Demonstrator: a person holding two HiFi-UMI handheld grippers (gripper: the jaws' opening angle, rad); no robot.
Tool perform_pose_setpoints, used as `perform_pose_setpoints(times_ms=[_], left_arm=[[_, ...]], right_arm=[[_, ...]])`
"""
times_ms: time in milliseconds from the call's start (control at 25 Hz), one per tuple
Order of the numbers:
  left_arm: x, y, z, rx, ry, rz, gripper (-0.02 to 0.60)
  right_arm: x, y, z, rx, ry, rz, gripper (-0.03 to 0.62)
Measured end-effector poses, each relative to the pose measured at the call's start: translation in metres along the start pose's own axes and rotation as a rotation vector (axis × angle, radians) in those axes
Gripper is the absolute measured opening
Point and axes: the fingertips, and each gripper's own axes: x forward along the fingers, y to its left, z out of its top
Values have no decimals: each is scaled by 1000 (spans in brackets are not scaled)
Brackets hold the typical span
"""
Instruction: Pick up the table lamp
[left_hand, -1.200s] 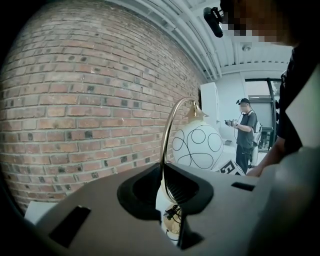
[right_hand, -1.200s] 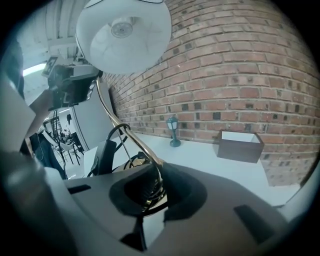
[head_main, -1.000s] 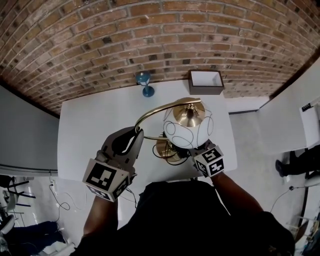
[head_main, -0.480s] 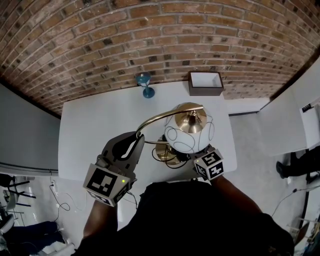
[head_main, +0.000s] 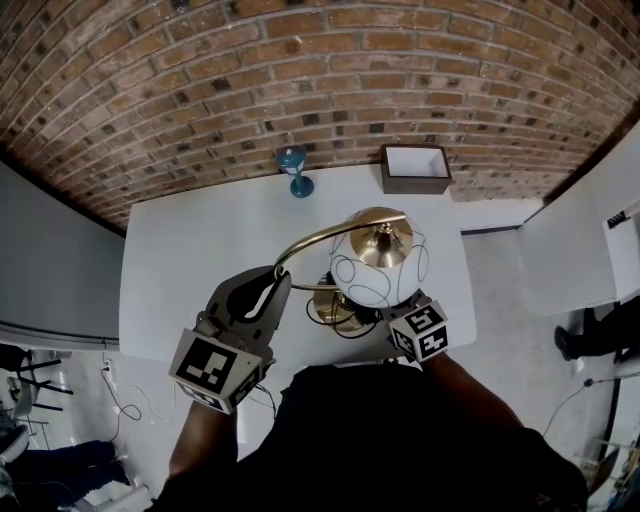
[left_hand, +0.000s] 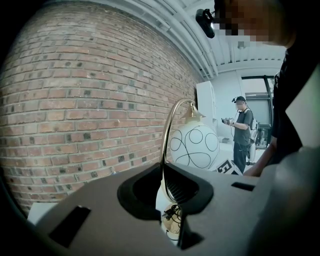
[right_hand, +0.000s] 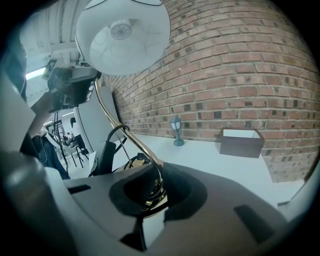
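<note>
I am clamping my left gripper tight on the arched stem of the table lamp, and my right gripper is pinching the same brass stem lower down, near the base. The lamp is sitting over the near part of the white table, with its globe shade up between my two grippers. So the grasp is made, and I am judging the lift itself to be what is left. From above I cannot quite tell whether the base is resting on the table or hanging just clear of it. I am finding no brand, label or readable writing on the lamp. The only markings are black looping lines on the shade and square patterns on the cubes of my grippers.
</note>
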Motion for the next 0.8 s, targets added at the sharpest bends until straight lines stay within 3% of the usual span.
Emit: perform_pose_setpoints(times_ms=[800], left_arm=[[6, 4, -5, 5, 9, -4, 35]], right_arm=[[9, -5, -6, -3, 25, 12, 51]])
